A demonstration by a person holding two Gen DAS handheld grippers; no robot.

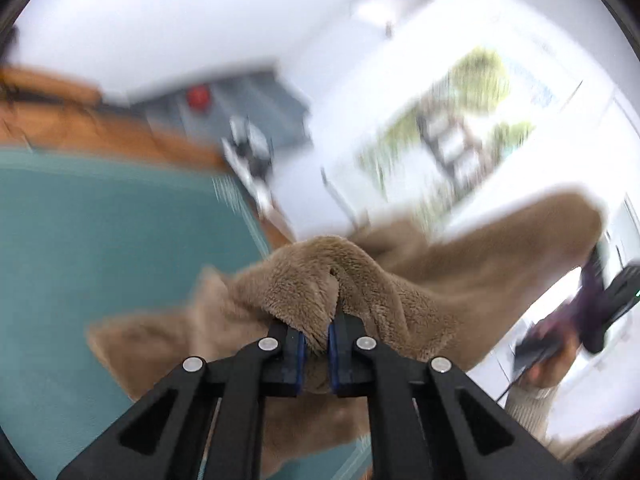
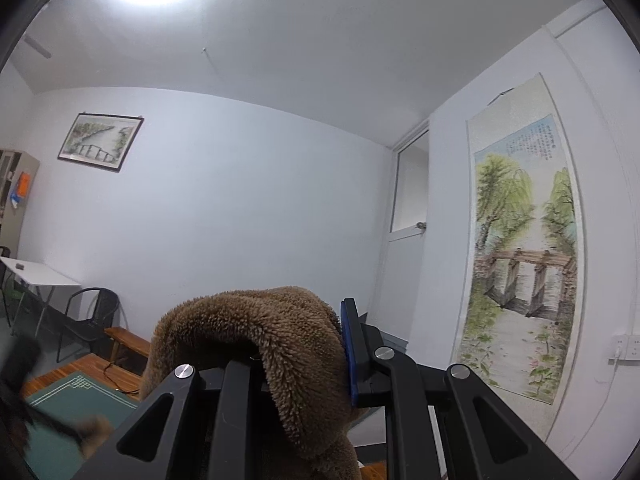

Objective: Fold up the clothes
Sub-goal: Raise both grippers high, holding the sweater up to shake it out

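Fleece garment (image 1: 320, 280) hangs above mat (image 1: 100, 240), clamped between left gripper (image 1: 317, 344) and right gripper (image 2: 304, 344); scroll painting (image 2: 524, 240) far right.

My left gripper (image 1: 317, 344): matte black angled linkage arms, round silver pivot screws at each joint, blue pads lining the inner faces of both fingers. My right gripper (image 2: 304, 352) matches it, black arms with silver screws and one blue pad (image 2: 349, 354) showing. A pale knit sleeve cuff (image 1: 532, 404) covers my right wrist.

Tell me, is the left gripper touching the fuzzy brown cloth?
Touching. The left wrist view shows the left gripper pinching a fold of the brown cloth between its blue pads.
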